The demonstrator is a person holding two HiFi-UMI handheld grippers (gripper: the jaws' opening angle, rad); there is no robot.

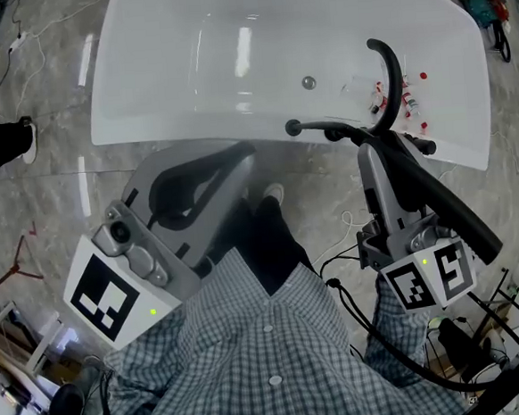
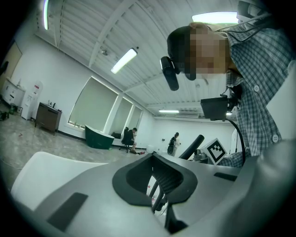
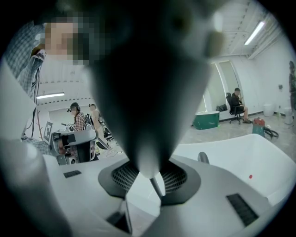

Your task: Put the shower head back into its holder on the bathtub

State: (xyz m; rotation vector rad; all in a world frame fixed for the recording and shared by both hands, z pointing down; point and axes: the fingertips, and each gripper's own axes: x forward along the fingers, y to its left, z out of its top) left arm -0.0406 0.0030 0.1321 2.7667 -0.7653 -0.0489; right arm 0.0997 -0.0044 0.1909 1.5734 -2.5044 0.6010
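The white bathtub (image 1: 255, 32) lies ahead, with a curved black spout (image 1: 394, 66) and other black fittings (image 1: 325, 132) on its near rim. I cannot pick out the holder among them. My right gripper (image 1: 371, 150) is shut on the narrow end of the black shower head (image 1: 457, 218). Its thick body slants back over the gripper toward the person. In the right gripper view that body (image 3: 148, 83) fills the middle and tapers down into the right gripper (image 3: 148, 178). My left gripper (image 1: 241, 161) is shut on nothing, left of the fittings by the tub's edge; its pads (image 2: 159, 180) meet.
Small red caps (image 1: 422, 76) dot the rim beside the spout. A chrome drain (image 1: 308, 83) sits in the tub floor. Cables (image 1: 415, 360) trail on the marble floor at lower right. Other people and a green tub (image 3: 206, 119) stand far across the room.
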